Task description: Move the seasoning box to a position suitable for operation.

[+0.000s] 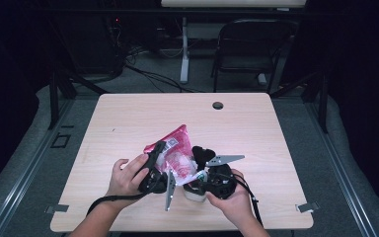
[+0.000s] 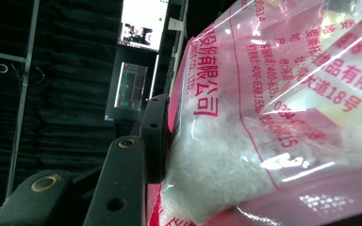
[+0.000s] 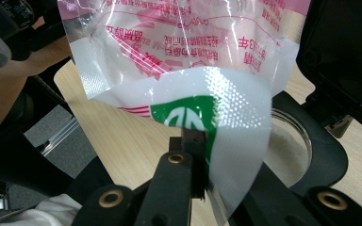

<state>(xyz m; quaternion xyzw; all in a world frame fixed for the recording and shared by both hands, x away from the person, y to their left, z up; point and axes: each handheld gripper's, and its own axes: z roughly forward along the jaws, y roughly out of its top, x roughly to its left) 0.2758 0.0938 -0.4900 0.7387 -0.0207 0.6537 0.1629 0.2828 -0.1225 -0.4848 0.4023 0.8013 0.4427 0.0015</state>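
Note:
A pink and clear plastic bag (image 1: 175, 153) of white granules hangs just above the front middle of the wooden table (image 1: 128, 123). My left gripper (image 1: 158, 149) is shut on the bag's left side. In the left gripper view one black finger (image 2: 154, 136) presses against the bag (image 2: 273, 117), which has red print on it. My right gripper (image 1: 201, 154) is shut on the bag's lower corner. In the right gripper view a finger (image 3: 181, 165) pinches the white and green flap (image 3: 217, 117). Below sits a round clear container (image 3: 290, 141) with white granules in it; it appears as a white tub (image 1: 193, 195) in the high view.
A round cable hole (image 1: 217, 105) lies near the table's far edge. A black chair (image 1: 249, 47) and a table leg (image 1: 184, 54) stand behind the table. Dark curtains hang on both sides. A lit screen (image 2: 143, 23) glows far off.

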